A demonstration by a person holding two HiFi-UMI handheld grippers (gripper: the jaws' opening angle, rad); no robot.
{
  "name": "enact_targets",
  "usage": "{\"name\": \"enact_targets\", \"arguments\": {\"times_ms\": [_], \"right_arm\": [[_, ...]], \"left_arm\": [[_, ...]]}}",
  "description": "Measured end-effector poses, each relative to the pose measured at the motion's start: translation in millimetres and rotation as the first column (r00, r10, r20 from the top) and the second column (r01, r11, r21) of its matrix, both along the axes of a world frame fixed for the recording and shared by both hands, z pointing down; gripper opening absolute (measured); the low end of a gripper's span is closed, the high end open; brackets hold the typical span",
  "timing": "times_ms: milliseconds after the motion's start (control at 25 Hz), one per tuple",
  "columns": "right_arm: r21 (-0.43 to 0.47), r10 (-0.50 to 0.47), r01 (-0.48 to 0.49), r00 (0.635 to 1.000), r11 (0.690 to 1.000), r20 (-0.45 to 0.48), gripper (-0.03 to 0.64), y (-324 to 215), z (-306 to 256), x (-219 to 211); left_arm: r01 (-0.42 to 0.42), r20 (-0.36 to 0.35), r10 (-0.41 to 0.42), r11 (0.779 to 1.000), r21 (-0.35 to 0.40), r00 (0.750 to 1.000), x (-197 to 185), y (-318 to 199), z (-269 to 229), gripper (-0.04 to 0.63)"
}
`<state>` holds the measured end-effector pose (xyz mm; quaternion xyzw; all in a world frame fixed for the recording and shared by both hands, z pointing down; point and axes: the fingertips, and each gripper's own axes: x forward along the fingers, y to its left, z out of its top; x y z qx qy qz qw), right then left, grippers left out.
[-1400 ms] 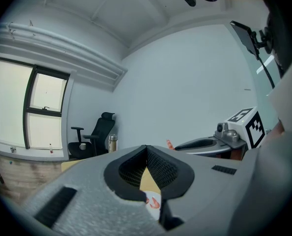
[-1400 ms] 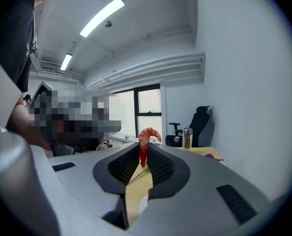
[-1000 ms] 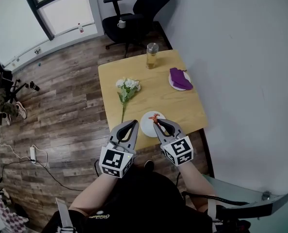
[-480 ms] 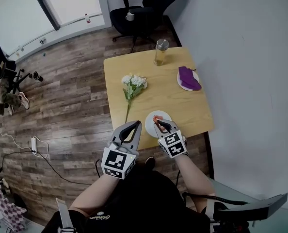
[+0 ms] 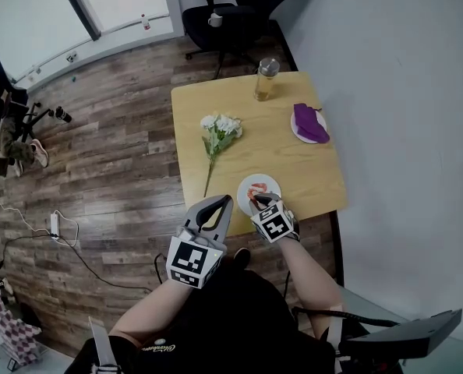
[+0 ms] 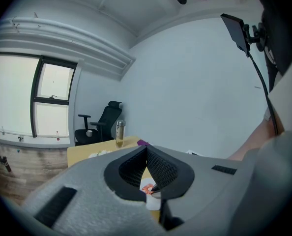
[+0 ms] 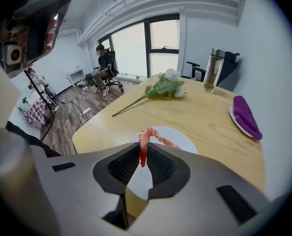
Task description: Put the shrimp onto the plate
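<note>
Grey fingers of the left gripper [image 6: 147, 152] are pressed together with nothing between them. We hold it just off the near edge of the counter [image 5: 282, 150], idle.

Beside it, the right gripper [image 7: 142, 151] pinches the shrimp [image 7: 144, 140] by one end. The curved orange body reaches forward over the white plate [image 5: 270, 183]. Compared with one second ago, this gripper has come lower, and in the head view its marker cube looks smaller. The shrimp now hangs close above the near part of the plate. We cannot tell if its free end already touches the plate.

We judge that the carrying is nearly finished. What remains is to spread the fingers so that the shrimp drops flat on the plate, and then to pull the gripper back. The plate stands near the counter edge, so a careless release could send the shrimp off the rim.

Further away on the counter lie the white flowers [image 5: 220, 126]. Behind them stand a small plate with a purple cloth [image 5: 310, 123] and a bottle [image 5: 266, 79]. An office chair [image 5: 243, 2] is beyond the counter.
</note>
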<state>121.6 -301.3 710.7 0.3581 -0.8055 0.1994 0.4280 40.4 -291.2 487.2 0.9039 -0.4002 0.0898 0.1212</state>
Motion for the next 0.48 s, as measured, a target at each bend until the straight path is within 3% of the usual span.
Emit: {"name": "enact_targets", "arguments": {"times_ms": [480], "right_arm": [[-0.116, -0.055, 0.042, 0.993, 0.992, -0.108, 0.048, 3, 36, 0]], "left_arm": [[-0.01, 0.006, 0.01, 1.0, -0.016, 1.0, -5, 8, 10, 0.003]]}}
